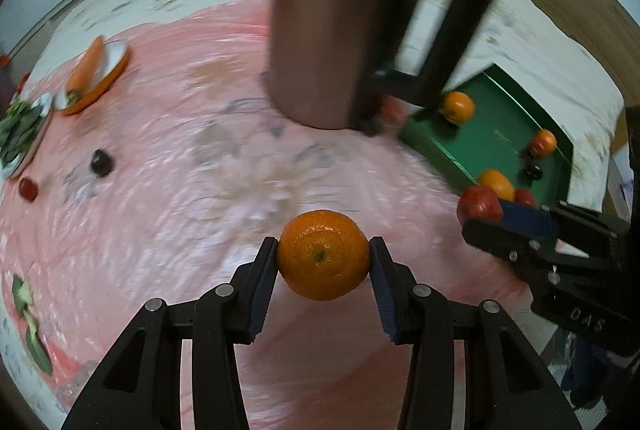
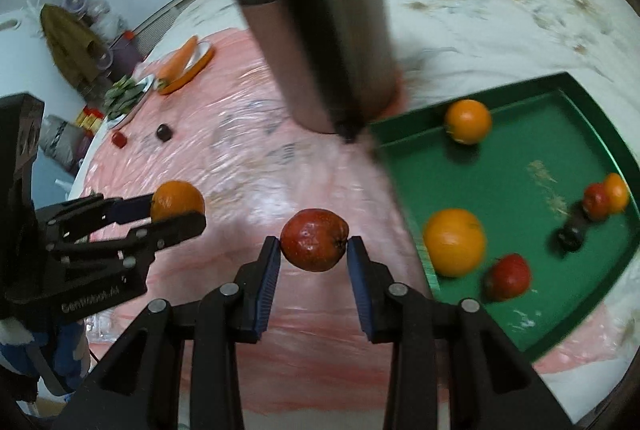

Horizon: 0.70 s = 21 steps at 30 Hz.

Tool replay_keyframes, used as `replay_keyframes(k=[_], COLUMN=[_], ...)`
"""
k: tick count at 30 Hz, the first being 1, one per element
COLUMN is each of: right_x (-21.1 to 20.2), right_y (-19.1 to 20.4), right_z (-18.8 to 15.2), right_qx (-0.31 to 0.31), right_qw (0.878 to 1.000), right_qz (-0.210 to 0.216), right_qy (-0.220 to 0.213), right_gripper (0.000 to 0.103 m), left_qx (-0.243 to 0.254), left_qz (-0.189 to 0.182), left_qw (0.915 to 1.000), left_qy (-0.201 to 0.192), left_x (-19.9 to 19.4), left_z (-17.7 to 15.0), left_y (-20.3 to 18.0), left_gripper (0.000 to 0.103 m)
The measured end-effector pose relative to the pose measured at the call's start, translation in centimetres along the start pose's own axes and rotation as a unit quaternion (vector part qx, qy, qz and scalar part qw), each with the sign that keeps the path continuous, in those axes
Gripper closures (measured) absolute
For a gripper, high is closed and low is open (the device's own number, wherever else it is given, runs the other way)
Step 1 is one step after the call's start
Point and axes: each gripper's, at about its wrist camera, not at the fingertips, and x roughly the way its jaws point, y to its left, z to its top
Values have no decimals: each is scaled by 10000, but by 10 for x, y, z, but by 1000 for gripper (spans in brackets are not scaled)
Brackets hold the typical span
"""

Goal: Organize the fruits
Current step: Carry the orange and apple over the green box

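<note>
Left claw (image 1: 324,254) clamped on an orange (image 1: 324,255); right claw (image 2: 314,250) clamped on a red apple (image 2: 314,240), both beside the green tray (image 2: 520,198).

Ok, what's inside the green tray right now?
In the green rectangular tray: two big oranges, a red fruit, a dark round fruit, and a small red and orange pair. Its near-right corner is out of frame.

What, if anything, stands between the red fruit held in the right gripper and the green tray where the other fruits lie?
Nothing visible does. The right gripper holds the red fruit over pink sheet, and the green tray lies open just to its right. The tall jug stands farther back, off that path.
</note>
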Motion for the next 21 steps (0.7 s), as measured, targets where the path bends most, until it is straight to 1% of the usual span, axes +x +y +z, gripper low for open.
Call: replay_keyframes(k=[7,13,18,21], right_x=[-17,-33,-43,-48], right_y=[-38,-73,-103,-123], right_z=[-2,-5,-5,-3], right_qx=[282,489,615,719], right_qw=[9992,9974,9952,9935], right_qz=[-204,-464,-706,-821], right_qy=[-170,-251,-268,-308], right_gripper=[72,72,72,72], left_qx=[414,807,1118,1225], left_qz=[-242,-512,-696,-725], left_qw=[9988,9954,9913,9898], left_qy=[98,91,23,-74], left_x=[6,9,14,20], left_z=[6,8,16,27], left_y=[-46,-88,-125,-141], left_gripper=[63,63,63,63])
